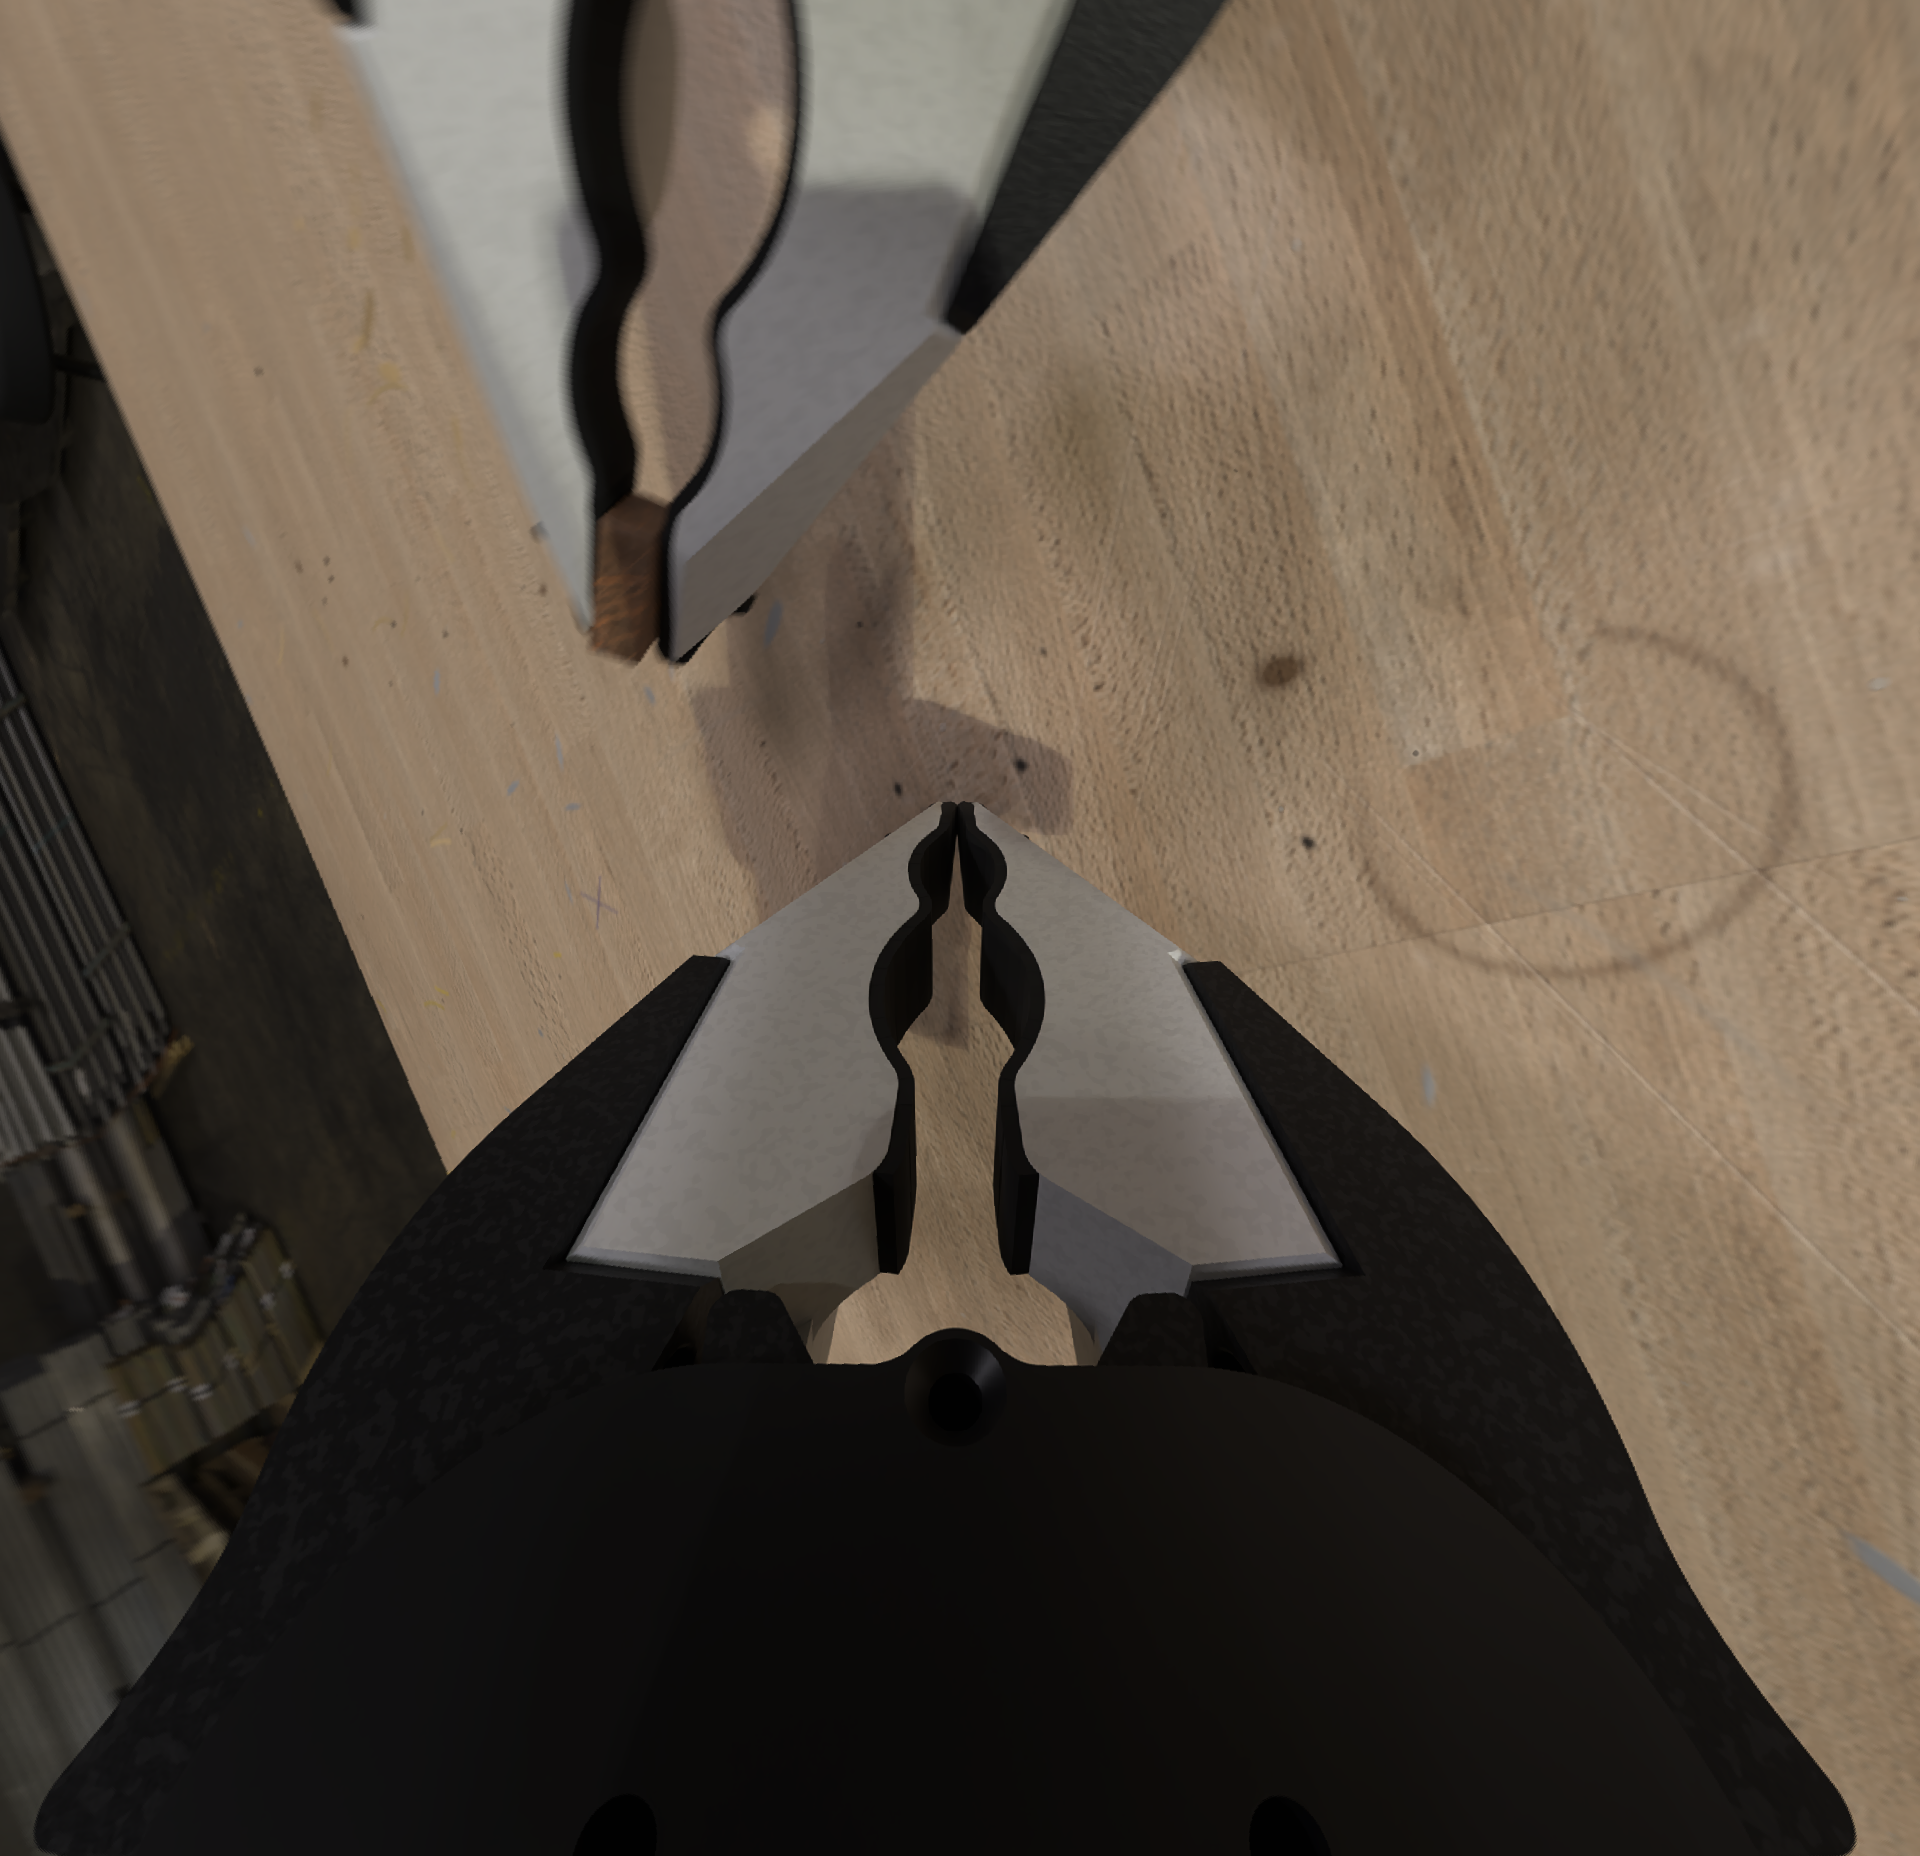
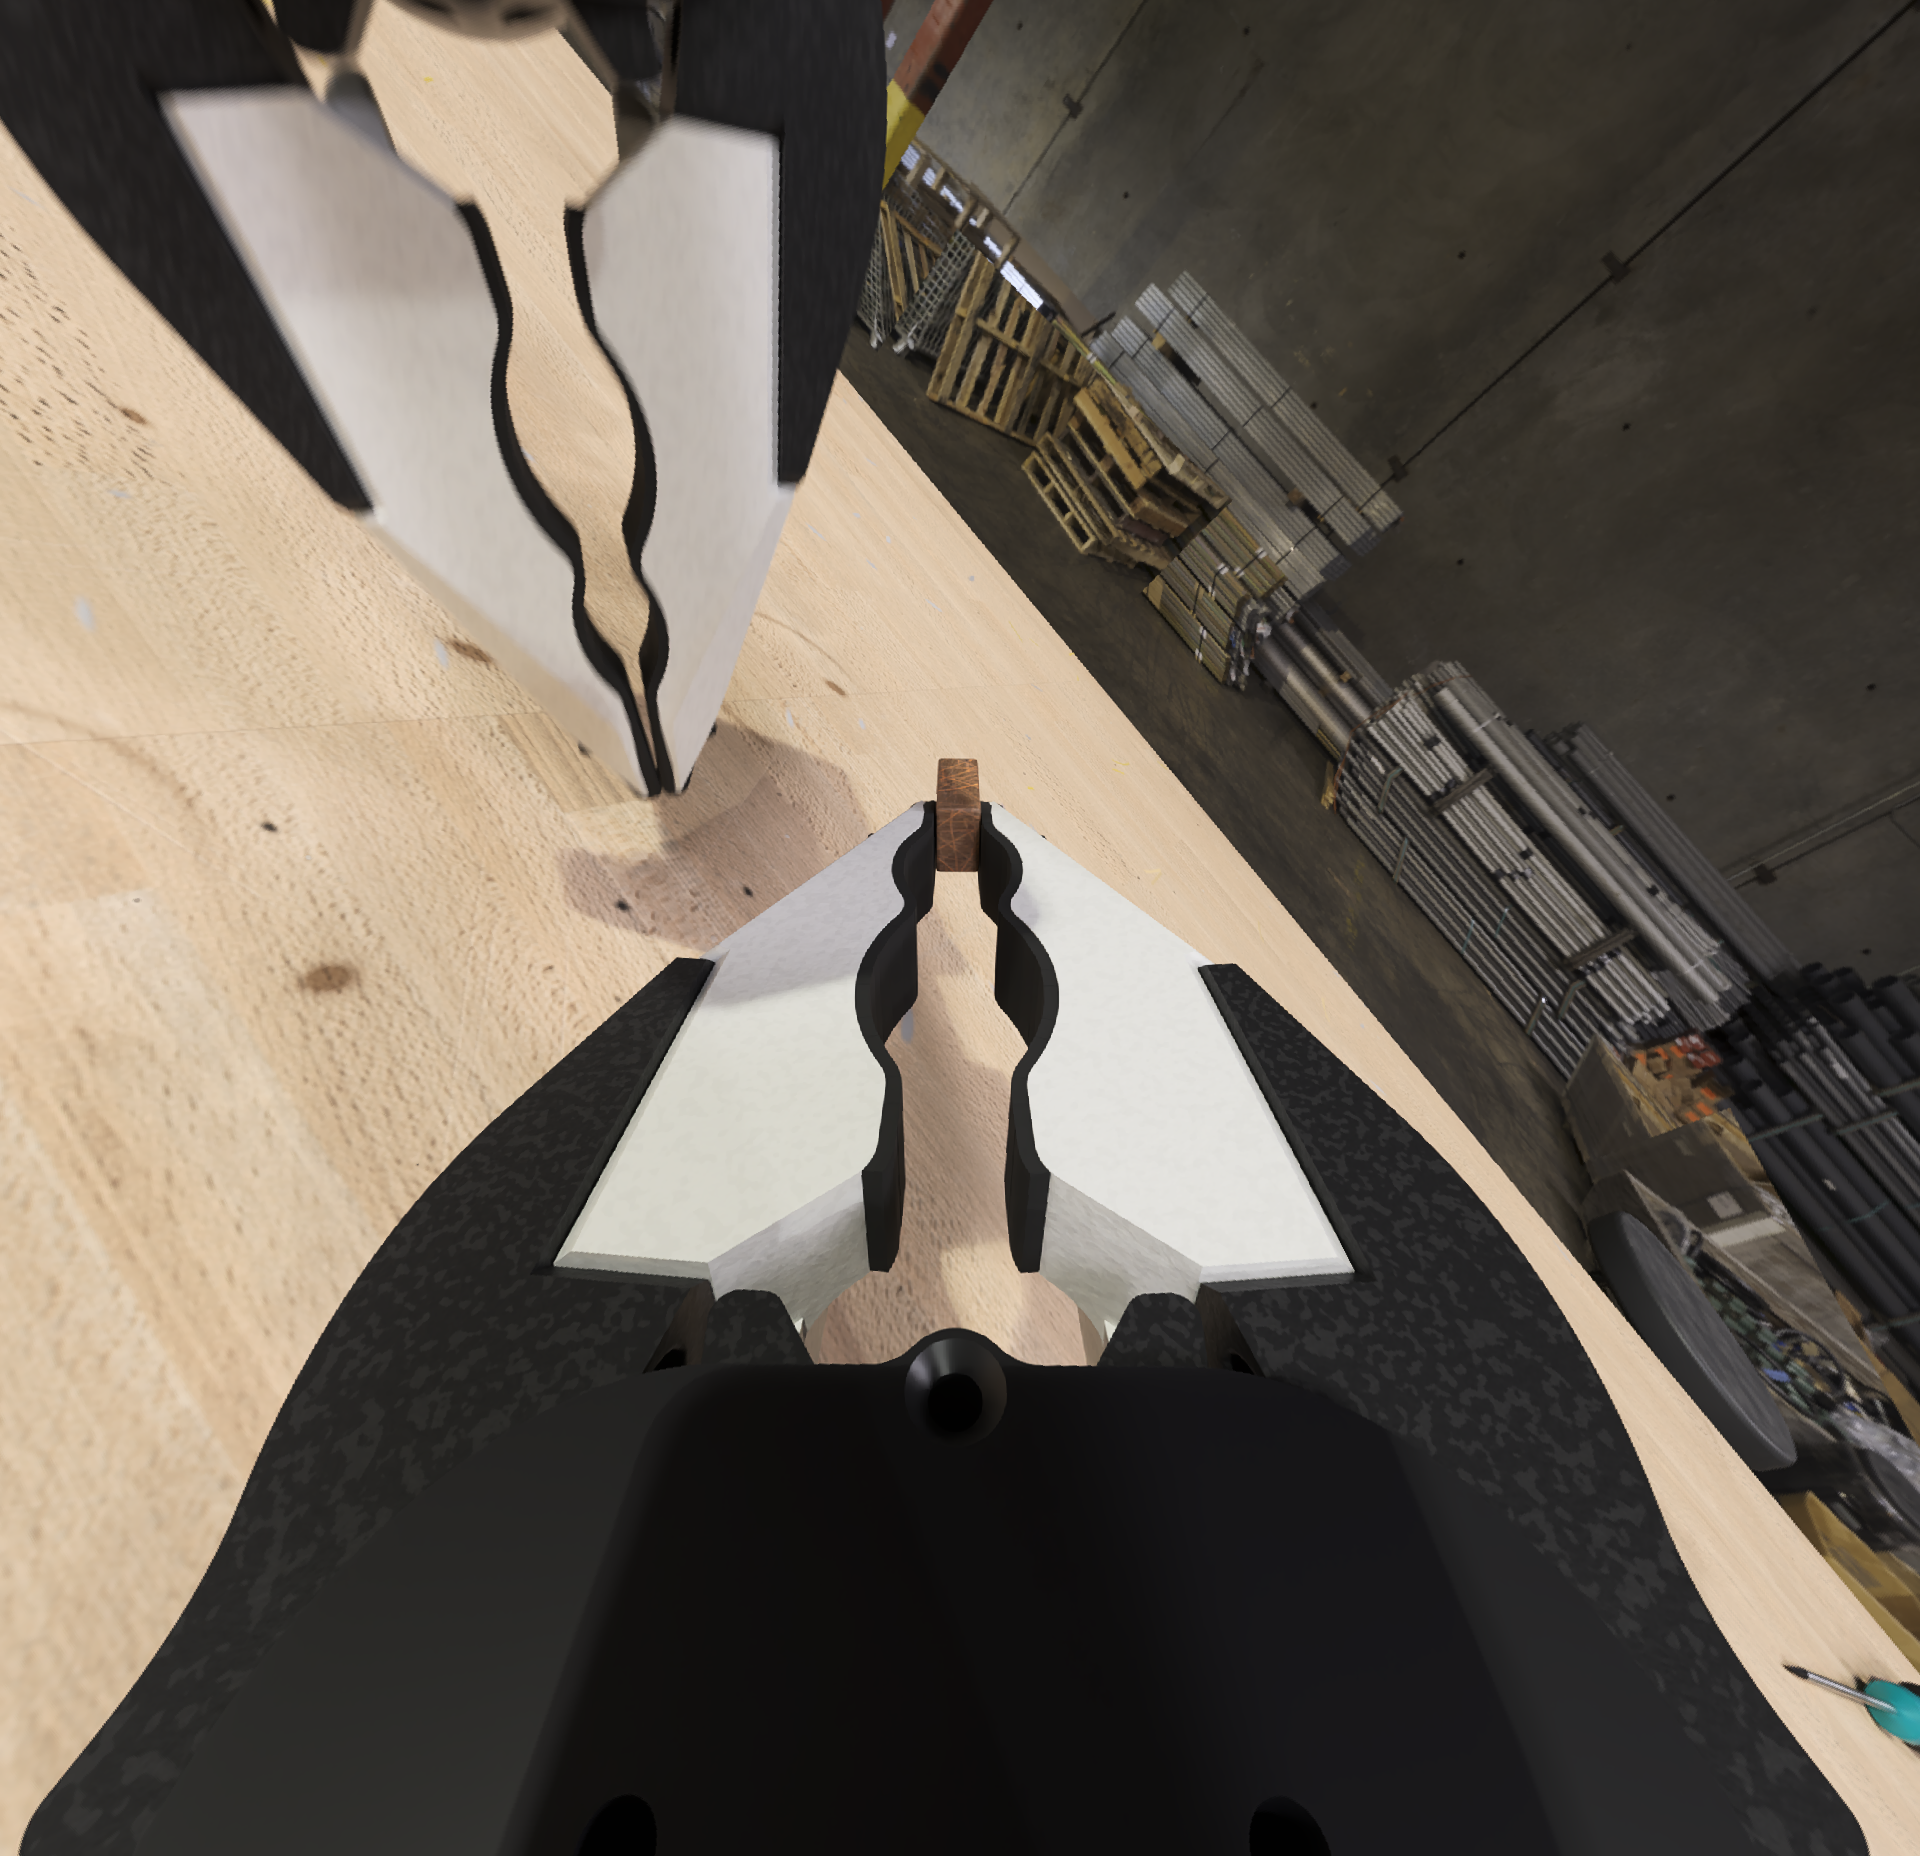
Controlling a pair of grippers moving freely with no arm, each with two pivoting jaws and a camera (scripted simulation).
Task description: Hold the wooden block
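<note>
In the right wrist view, the right gripper (image 2: 957, 817) sits at the centre of the frame with its two black-edged white fingers pinched on a small reddish-brown wooden block (image 2: 957, 814). The block stands between the fingertips, its top poking just above them, over the pale wooden tabletop (image 2: 208, 975).

In the upper left of that same view the left gripper (image 2: 652, 780) points down toward the table, its tips pressed together with nothing between them, near the block but apart from it. A shadow lies on the wood beneath both. Along the right side of the frame, past the table edge, are stacked wooden pallets (image 2: 1039, 372) and bundles of metal pipes (image 2: 1507, 798) on a dark floor. A teal-handled screwdriver (image 2: 1870, 1697) lies at the lower right, near the table's edge.

In the left wrist view, the left gripper (image 1: 957, 817) fills the lower centre, tips meeting, empty. The right gripper (image 1: 636, 585) reaches in from the upper left, the wooden block (image 1: 627, 585) clamped at its tips just above the tabletop (image 1: 1455, 352). A faint dark ring stain (image 1: 1579, 798) marks the wood at the right.
</note>
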